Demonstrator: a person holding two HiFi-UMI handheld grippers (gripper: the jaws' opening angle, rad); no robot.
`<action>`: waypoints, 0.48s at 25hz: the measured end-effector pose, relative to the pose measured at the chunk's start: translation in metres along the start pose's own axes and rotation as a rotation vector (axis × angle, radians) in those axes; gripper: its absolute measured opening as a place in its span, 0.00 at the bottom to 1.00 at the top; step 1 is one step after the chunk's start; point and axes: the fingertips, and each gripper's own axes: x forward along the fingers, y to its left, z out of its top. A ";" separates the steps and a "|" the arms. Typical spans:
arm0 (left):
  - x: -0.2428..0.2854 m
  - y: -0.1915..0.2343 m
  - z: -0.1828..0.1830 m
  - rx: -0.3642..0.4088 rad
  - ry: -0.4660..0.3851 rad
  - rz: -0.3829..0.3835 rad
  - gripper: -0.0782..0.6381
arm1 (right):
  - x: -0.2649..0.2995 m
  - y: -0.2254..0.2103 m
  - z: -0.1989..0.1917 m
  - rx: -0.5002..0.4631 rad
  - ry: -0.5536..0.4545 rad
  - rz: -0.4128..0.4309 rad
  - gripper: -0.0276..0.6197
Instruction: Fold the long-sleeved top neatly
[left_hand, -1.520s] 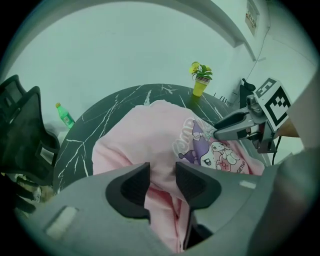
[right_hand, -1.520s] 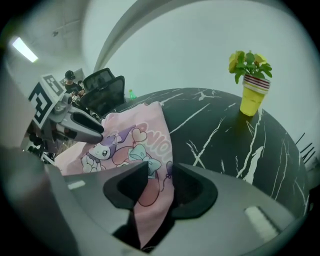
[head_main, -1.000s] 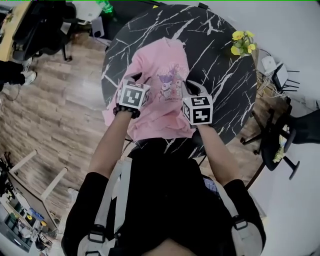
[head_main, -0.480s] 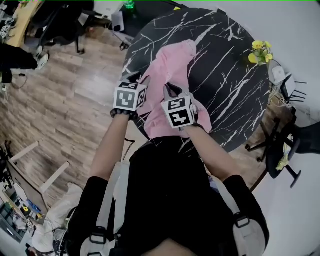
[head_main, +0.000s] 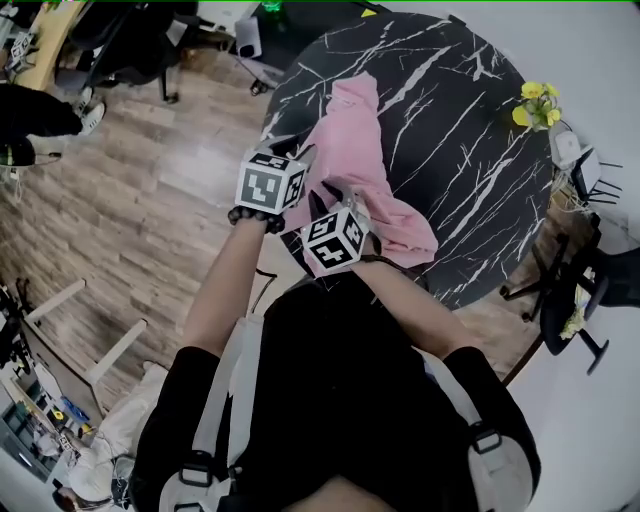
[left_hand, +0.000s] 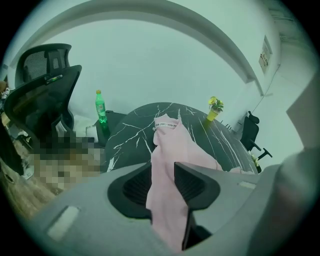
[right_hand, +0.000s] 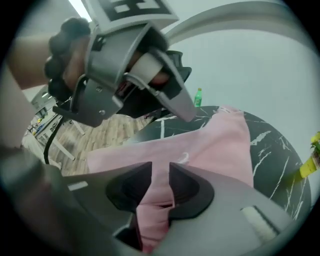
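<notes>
The pink long-sleeved top (head_main: 352, 140) lies doubled lengthwise into a narrow strip on the round black marble table (head_main: 470, 180), its near end spreading to the right. My left gripper (head_main: 293, 155) holds the strip's left edge; in the left gripper view (left_hand: 162, 182) both pads press on a fold of pink cloth. Just below and right of it is my right gripper (head_main: 345, 200). Its jaws have just been opening, and a bunch of pink cloth (right_hand: 155, 210) still lies loose in the gap (right_hand: 157, 182). The left gripper's fingers (right_hand: 180, 100) hang close above it.
A vase of yellow flowers (head_main: 535, 100) stands at the table's right rim. A green bottle (left_hand: 101, 106) stands on something dark beyond the far left edge. Black office chairs (left_hand: 40, 95) (head_main: 590, 290) sit left and right on the wooden floor (head_main: 150, 200).
My right gripper swept from the top's right side across to the left, carrying that half over. The printed front is now hidden. The left gripper shifted slightly.
</notes>
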 end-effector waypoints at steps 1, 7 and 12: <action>0.002 -0.001 0.000 0.005 0.005 -0.006 0.32 | 0.002 0.008 -0.003 -0.008 0.005 0.026 0.23; 0.016 -0.009 0.004 0.034 0.016 -0.030 0.31 | -0.027 0.007 0.000 0.035 -0.053 0.073 0.27; 0.028 -0.030 0.029 0.090 0.002 -0.058 0.31 | -0.078 -0.055 0.013 0.144 -0.162 -0.033 0.26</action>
